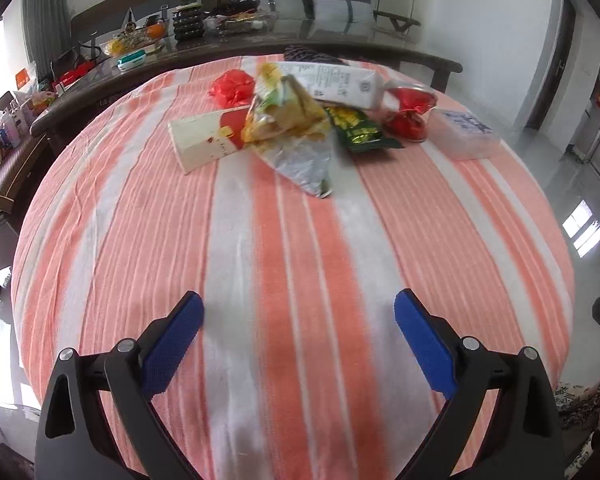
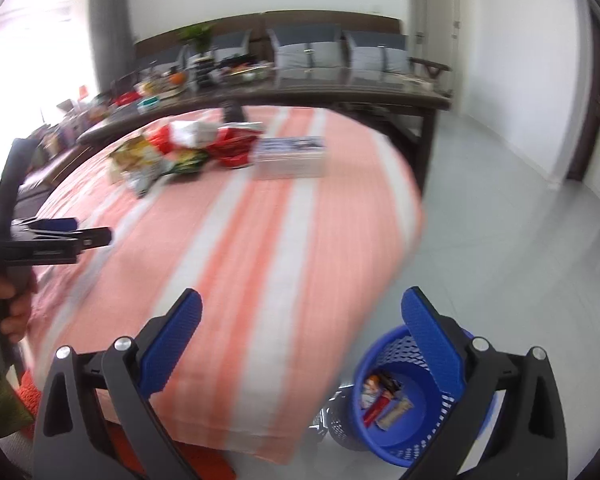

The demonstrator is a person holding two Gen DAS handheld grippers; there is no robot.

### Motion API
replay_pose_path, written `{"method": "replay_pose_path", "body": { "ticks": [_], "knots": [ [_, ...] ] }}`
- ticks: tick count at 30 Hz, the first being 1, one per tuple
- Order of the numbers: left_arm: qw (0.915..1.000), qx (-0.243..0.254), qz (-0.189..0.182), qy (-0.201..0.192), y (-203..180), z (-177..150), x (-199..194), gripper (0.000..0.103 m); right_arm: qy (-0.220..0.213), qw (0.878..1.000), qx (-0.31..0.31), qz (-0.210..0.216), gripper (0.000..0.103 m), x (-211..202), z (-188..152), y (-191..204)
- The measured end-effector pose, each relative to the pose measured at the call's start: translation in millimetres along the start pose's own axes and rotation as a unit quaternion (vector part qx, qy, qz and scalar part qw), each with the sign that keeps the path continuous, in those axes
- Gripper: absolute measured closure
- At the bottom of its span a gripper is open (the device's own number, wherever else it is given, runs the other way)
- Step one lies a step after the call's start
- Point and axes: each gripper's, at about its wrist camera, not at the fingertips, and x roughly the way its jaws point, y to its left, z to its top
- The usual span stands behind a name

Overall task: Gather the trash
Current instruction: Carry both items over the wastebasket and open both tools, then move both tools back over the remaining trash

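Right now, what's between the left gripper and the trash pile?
Only bare striped cloth between the open left gripper and the trash pile, shown in the left wrist view.

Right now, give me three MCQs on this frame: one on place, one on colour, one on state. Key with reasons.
1. Where is the basket?
A. on the table
B. on the floor beside the table
C. on the sofa

2. What colour is the basket?
A. blue
B. green
C. white

3. How are the right gripper fingers?
A. shut on a wrapper
B. shut, empty
C. open, empty

Key:
1 B: it stands on the grey floor by the striped cloth edge.
2 A: its mesh wall is blue.
3 C: the pads stand wide apart with nothing between them.
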Motion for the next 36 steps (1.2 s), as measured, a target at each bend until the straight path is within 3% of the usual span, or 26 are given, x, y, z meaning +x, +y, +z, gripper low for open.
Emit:
{"method": "replay_pose_path", "body": {
  "ticks": [5, 11, 21, 27, 30, 36],
  "knots": [
    [0.9996, 0.02, 0.02, 0.0, -7, -3, 1, 0.006, 0.034, 0.999, 0.002, 0.014, 0.006, 36, 20, 28],
    [0.9996, 0.014, 0.024, 0.0, -6, -3, 1, 0.005, 0.085, 0.996, 0.035, -0.007, 0.006, 76, 26, 21],
    [0.9997, 0.013, 0.019, 0.001, -5, -4, 0, 0.005, 0.09, 0.995, 0.026, -0.024, 0.005, 109, 48, 35],
    [0.9998, 0.015, -0.016, 0.003, 2, -1, -1, 0.005, 0.094, 0.995, 0.024, -0.021, 0.005, 113, 51, 34],
    [0.999, 0.007, -0.042, 0.014, 9, 14, 3, 0.005, 0.093, 0.995, 0.023, -0.025, 0.005, 112, 50, 35],
    [0.9988, 0.008, -0.037, 0.03, 6, 70, 34, 0.005, 0.092, 0.995, 0.023, -0.025, 0.005, 112, 50, 35]
  ]
}}
